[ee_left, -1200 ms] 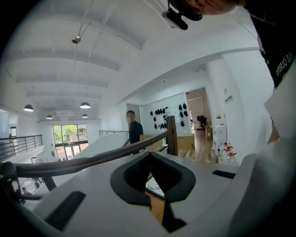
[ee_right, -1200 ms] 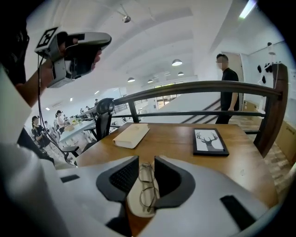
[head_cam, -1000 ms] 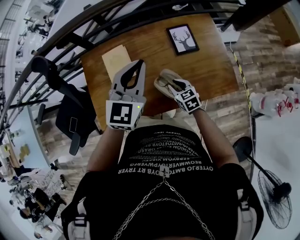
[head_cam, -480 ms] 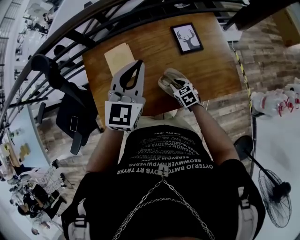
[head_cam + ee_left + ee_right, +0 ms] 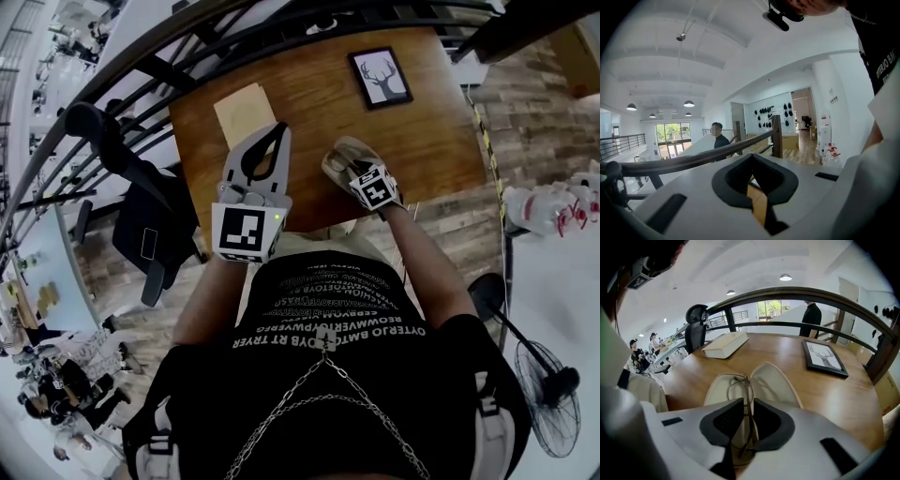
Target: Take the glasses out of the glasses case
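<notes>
Head view, steeply down: wooden surface fills the upper centre of the frame, with a curved dark railing along its far side at upper left and a black office chair at left. A framed deer picture lies flat toward upper right, and a pale book sits toward upper left, well apart from it. The left tool is held over the near left part of the surface, its tips together and nothing in them. In the left gripper view the pads meet at the far end, with only a sliver of wood showing through the slot beneath. The right tool, centre right, tips steeply down into the glasses case, which lies open close to the near edge of the surface. Right gripper view: the case's two pale halves are spread like a clamshell at lower centre. The glasses, thin metal frame and folded, stand edge-on along the fold. The right tool's jaws have just been closing and now stand narrow, one pad on either side of the glasses. A slim gap shows beside the frame, and no firm pinch can be made out. A person stands beyond the railing, upper right of this view.
</notes>
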The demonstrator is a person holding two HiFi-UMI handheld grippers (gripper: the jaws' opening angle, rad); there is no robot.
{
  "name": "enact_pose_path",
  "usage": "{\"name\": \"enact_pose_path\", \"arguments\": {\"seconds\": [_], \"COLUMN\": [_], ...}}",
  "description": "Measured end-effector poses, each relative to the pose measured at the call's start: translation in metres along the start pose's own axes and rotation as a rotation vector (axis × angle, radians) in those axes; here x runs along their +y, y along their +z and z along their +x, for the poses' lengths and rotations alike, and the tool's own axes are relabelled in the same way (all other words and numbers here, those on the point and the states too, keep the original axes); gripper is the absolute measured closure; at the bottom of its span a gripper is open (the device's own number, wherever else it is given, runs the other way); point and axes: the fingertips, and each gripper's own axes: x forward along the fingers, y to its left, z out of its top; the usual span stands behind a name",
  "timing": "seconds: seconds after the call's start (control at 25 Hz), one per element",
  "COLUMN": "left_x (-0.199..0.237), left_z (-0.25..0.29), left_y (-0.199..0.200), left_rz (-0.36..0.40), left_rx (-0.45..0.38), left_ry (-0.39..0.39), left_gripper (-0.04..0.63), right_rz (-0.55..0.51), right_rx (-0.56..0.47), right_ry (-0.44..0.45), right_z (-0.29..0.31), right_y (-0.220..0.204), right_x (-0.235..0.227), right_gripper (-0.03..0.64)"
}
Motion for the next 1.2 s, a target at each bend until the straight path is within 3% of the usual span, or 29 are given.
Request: {"name": "enact_pose_path", "arguments": {"seconds": [0.12,0.44,1.2], "left_x": [0.003,-0.009,-0.011], "left_z": [-0.003,-0.013,-0.018], "left_y": [-0.003,0.0,0.014], "left_rz": [0.0,0.005,-0.008], "left_rx": [0.004,-0.016,-0.049], "left_ry": [0.007,0.013,0.02], "left_gripper": [0.571,0.571,0.571], "right_rz": [-0.004,-0.041,0.031], "right_rx": [0.035,0.068,-0.209], "right_ry": [-0.007,-0.013,-0.037], "right_z": [-0.001,-0.011,-0.102], "right_y": [-0.005,-0.015,0.048], "right_x": [0.002,0.003,0.005], "right_gripper": [0.572,0.589,0.589]}}
